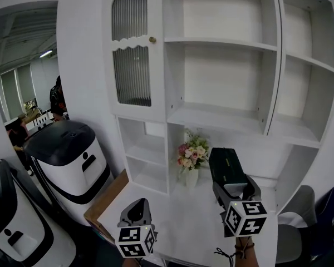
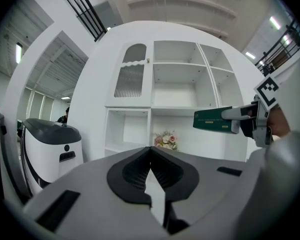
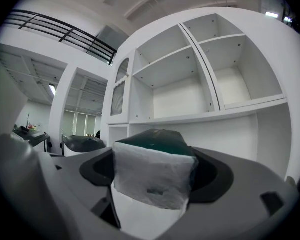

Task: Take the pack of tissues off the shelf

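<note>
My right gripper [image 1: 229, 178] is shut on the pack of tissues [image 1: 222, 157], a dark green pack with a white end, and holds it level above the white table [image 1: 178, 227], out in front of the white shelf unit [image 1: 222, 43]. In the right gripper view the pack [image 3: 157, 144] fills the space between the jaws of that gripper [image 3: 155, 189], white end toward the camera. From the left gripper view the pack [image 2: 212, 120] shows side-on at the right. My left gripper [image 1: 138, 206] hovers low over the table's near left, jaws together with nothing between them [image 2: 151, 156].
A small vase of pink and white flowers [image 1: 192, 159] stands on the table against the shelf unit. A cabinet door with fluted glass [image 1: 132, 49] is at upper left. Two white-and-black machines [image 1: 72, 154] stand left of the table. A grey chair [image 1: 300, 216] is at right.
</note>
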`<act>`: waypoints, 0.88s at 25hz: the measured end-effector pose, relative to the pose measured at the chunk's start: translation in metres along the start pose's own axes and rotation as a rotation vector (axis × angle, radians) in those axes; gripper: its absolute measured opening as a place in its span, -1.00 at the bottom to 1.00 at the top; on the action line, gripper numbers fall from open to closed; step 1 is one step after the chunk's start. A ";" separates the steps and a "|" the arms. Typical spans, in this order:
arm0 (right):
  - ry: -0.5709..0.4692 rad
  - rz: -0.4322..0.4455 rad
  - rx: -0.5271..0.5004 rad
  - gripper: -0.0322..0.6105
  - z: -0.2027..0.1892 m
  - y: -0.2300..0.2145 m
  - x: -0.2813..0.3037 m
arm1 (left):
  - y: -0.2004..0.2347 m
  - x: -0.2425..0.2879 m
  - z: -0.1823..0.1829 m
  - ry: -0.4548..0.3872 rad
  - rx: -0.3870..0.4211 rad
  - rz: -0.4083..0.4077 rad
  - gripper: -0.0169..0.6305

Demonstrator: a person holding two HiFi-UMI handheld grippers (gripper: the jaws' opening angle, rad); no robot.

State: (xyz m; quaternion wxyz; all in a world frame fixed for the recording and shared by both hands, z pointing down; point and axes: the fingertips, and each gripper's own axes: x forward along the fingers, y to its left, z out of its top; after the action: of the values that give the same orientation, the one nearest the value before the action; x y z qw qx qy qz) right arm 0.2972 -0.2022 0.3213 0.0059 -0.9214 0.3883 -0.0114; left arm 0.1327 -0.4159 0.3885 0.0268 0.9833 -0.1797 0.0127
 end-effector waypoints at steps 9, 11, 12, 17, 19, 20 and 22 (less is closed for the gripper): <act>0.074 -0.020 0.051 0.41 -0.047 -0.015 -0.008 | -0.026 0.030 -0.006 0.020 0.007 -0.054 -0.91; 0.078 -0.023 0.059 0.41 -0.056 -0.017 -0.008 | -0.032 0.037 -0.008 0.026 0.008 -0.067 -0.91; 0.078 -0.023 0.066 0.41 -0.060 -0.018 -0.009 | -0.035 0.040 -0.009 0.029 0.008 -0.072 -0.91; 0.103 -0.005 0.098 0.37 -0.078 -0.023 -0.004 | -0.047 0.054 -0.011 0.034 0.019 -0.097 -0.91; 0.116 -0.007 0.108 0.37 -0.083 -0.028 -0.002 | -0.051 0.059 -0.011 0.034 0.026 -0.103 -0.91; 0.119 -0.009 0.110 0.37 -0.085 -0.030 -0.001 | -0.053 0.061 -0.011 0.035 0.029 -0.105 -0.91; 0.119 -0.009 0.115 0.37 -0.086 -0.034 0.000 | -0.056 0.065 -0.012 0.038 0.030 -0.106 -0.91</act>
State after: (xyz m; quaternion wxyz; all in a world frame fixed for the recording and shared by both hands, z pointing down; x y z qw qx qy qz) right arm 0.3197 -0.1788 0.4082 0.0357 -0.9191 0.3823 -0.0887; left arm 0.2128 -0.3862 0.3997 0.0159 0.9913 -0.1265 0.0326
